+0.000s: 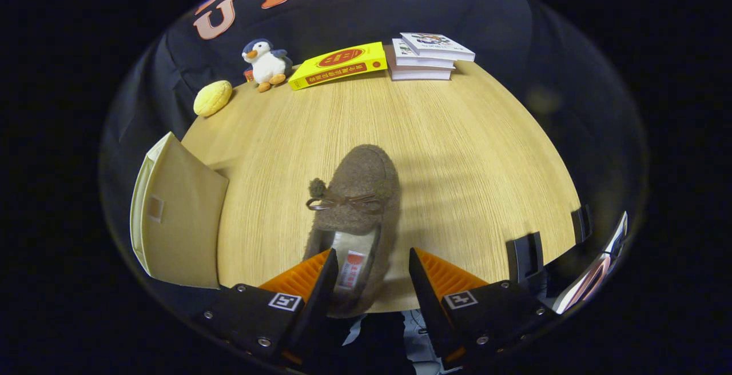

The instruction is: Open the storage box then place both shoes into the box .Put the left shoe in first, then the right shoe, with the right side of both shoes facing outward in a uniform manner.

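A brown fuzzy shoe (359, 203) with a small bow lies toe-away on the wooden table (457, 152). Its heel end reaches back between the fingers of my gripper (372, 254). The gripper is open: the left fingertip (326, 263) overlaps the shoe's left wall and opening, while the right fingertip (418, 260) stands a little clear of the shoe's right side. To the left of the fingers, at the table's left edge, stands the beige fabric storage box (177, 220). A tan panel with a small tab faces me. Whether that panel is shut I cannot tell.
Along the table's far edge sit a yellow round toy (213, 98), a plush penguin (265, 64), a yellow book (338, 64) and a stack of white books (428, 55). Black clips (527, 256) grip the near right edge of the table.
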